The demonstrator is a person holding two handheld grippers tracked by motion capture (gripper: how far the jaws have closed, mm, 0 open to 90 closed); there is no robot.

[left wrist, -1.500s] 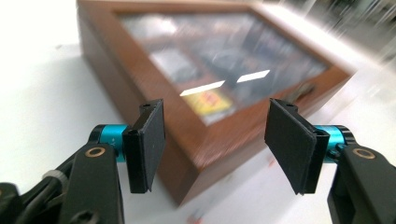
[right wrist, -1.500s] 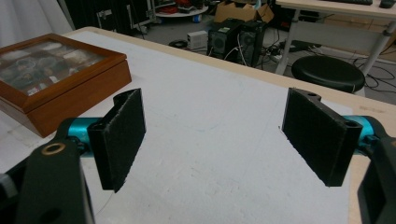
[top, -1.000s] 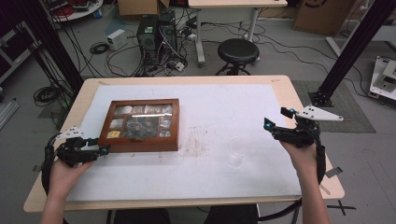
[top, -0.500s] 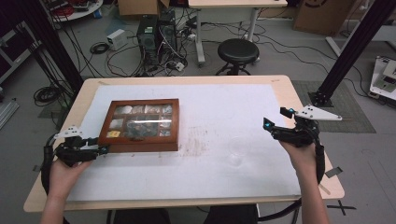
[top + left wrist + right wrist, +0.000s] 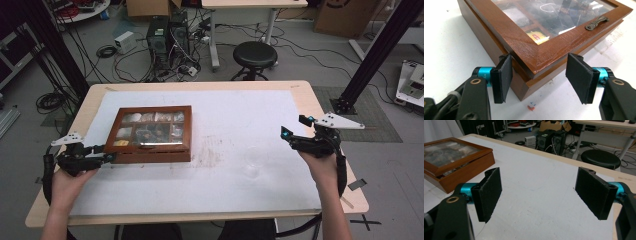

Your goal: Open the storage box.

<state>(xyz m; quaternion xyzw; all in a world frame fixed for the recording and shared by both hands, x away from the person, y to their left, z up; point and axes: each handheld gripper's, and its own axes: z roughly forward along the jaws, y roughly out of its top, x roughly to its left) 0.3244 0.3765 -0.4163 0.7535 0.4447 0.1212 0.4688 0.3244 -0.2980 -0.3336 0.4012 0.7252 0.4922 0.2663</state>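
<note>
I have the wooden box sitting on the left half of the white table cover, lid down, its glass top showing the small compartments inside with packets in them. My left gripper is down at the box's near left corner, and in the left gripper view that corner sits between the two jaws, which stand spread apart: the left pad is right against the side of the box under the lid's edge, though I cannot tell if it is truly touching, while the right pad stands clear of the front face. Nothing is grasped there. A small metal handle sits on the lid's front rail, and a yellow packet shows through the glass in the nearest compartment. My right gripper hovers over the right side of the table, well apart from the box, with its grey three-cornered plate on top; in the right gripper view its jaws are spread wide with only the white cover between them, and the box lies off to the left. A clear glass stands on the cover between the box and my right hand. Beyond the table I see a black stool on the floor.
</note>
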